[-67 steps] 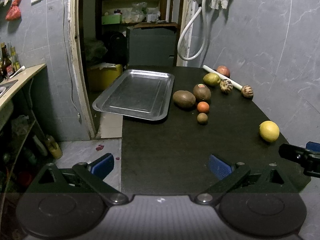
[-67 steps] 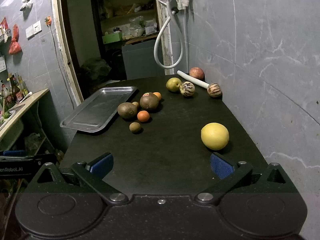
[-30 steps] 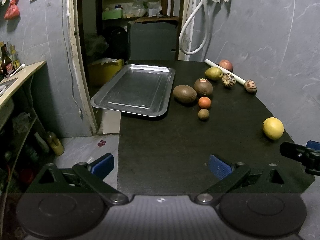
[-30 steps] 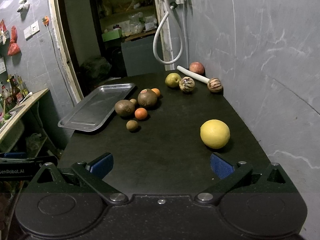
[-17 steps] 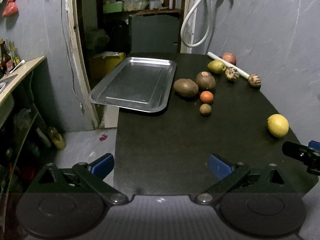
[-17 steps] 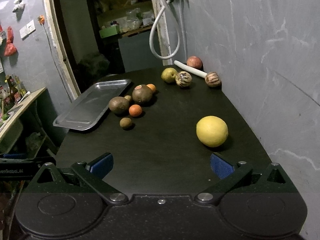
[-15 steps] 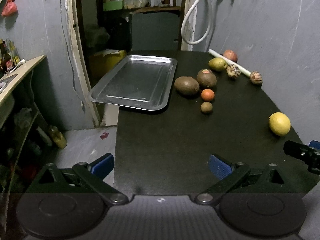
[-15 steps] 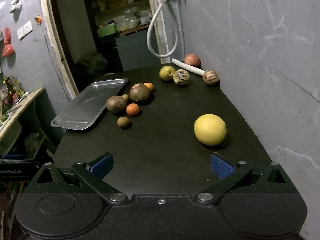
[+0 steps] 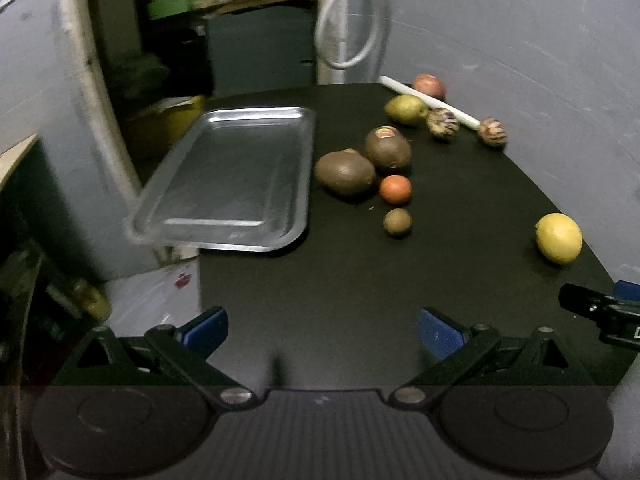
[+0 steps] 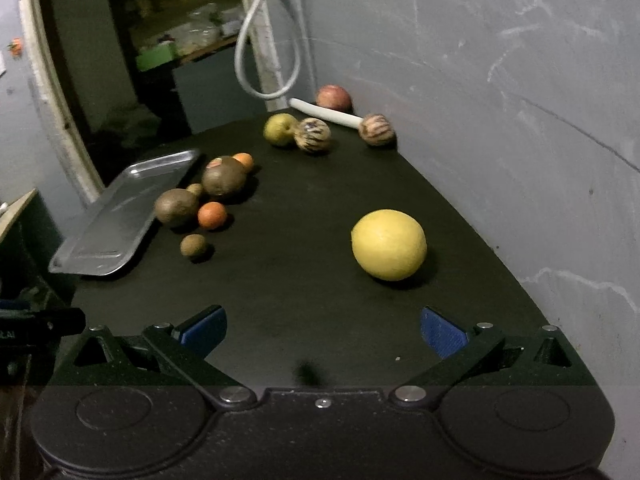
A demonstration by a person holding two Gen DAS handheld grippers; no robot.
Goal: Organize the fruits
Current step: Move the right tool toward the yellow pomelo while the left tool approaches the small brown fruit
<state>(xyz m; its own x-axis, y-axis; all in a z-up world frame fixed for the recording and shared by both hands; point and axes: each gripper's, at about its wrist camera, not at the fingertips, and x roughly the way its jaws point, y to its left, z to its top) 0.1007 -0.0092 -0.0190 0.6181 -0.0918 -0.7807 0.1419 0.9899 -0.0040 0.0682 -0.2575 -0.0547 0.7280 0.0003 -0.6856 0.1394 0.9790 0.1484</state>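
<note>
An empty metal tray lies at the left of a black table. Beside it lie two large brown fruits, an orange and a small kiwi. A yellow lemon lies alone at the right. At the back are a green pear, two striped fruits and a red apple. My left gripper is open and empty above the near table edge. My right gripper is open and empty, just short of the lemon.
A white rod lies along the grey wall at the back right. A hose hangs on the wall. The tray overhangs the table's left edge above the floor. A counter stands at the far left.
Both grippers have moved forward over the table. The fruits and tray look nearer and lower in view. The jaws stay open. No fruit has moved.
</note>
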